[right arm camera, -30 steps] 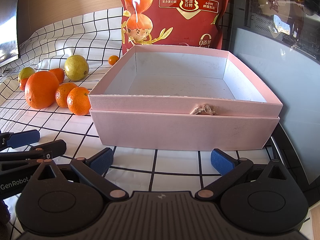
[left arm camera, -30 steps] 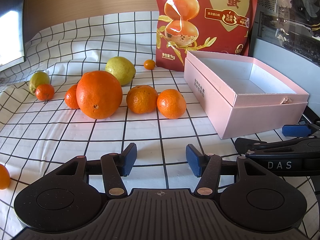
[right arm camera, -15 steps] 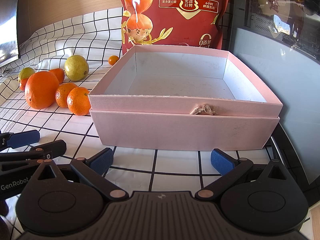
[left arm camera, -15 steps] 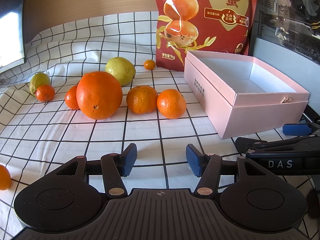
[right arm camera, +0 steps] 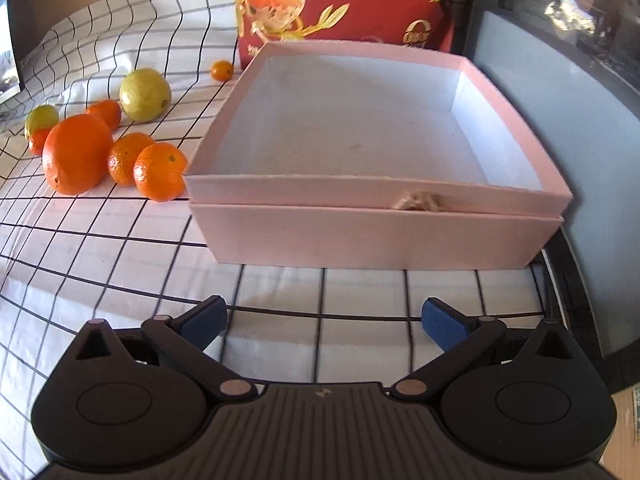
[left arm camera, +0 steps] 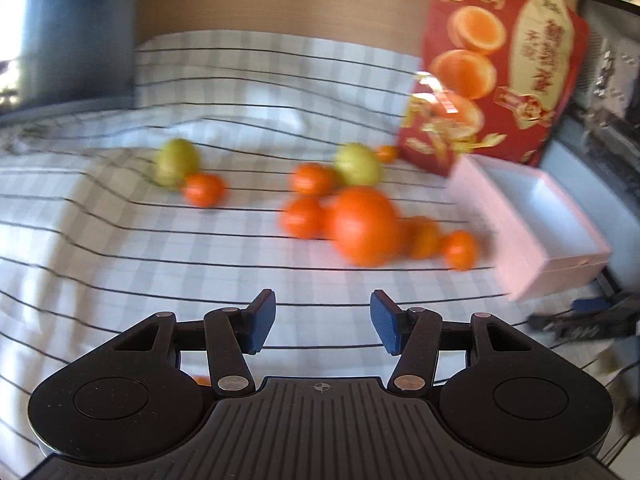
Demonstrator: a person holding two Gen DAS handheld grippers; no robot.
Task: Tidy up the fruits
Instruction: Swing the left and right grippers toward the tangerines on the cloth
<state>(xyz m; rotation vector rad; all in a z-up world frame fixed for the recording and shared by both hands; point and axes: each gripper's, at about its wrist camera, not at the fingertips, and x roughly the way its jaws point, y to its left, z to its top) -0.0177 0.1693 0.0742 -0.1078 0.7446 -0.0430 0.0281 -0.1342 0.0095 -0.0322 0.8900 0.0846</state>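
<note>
Fruits are lying on the checked tabletop [left arm camera: 120, 248] at frame centre, left of the empty pink box [right arm camera: 360, 236]. Left gripper [left arm camera: 322, 322] is closing, empty; right gripper [right arm camera: 324, 322] is standing apart, empty. Recommended: approach the large orange [left arm camera: 366, 226] squarely, reopening wider first.

A white cloth [right arm camera: 120, 248] with a black grid covers the desk and rides up at the back in soft folds. At the rear stands a red bag [right arm camera: 360, 4], upright, printed with halved eggs, gold leaves and Chinese characters; in the left wrist view it [left arm camera: 500, 80] is blurred. Behind the cloth runs a brown wood-grain wall [left arm camera: 280, 0]. At the far left a dark screen [left arm camera: 72, 36] stands with a bright patch on its edge. To the right of the cloth lies a grey surface [right arm camera: 560, 140], and beyond it a dark cabinet [right arm camera: 560, 12] with glossy reflections; its contents cannot be made out.
</note>
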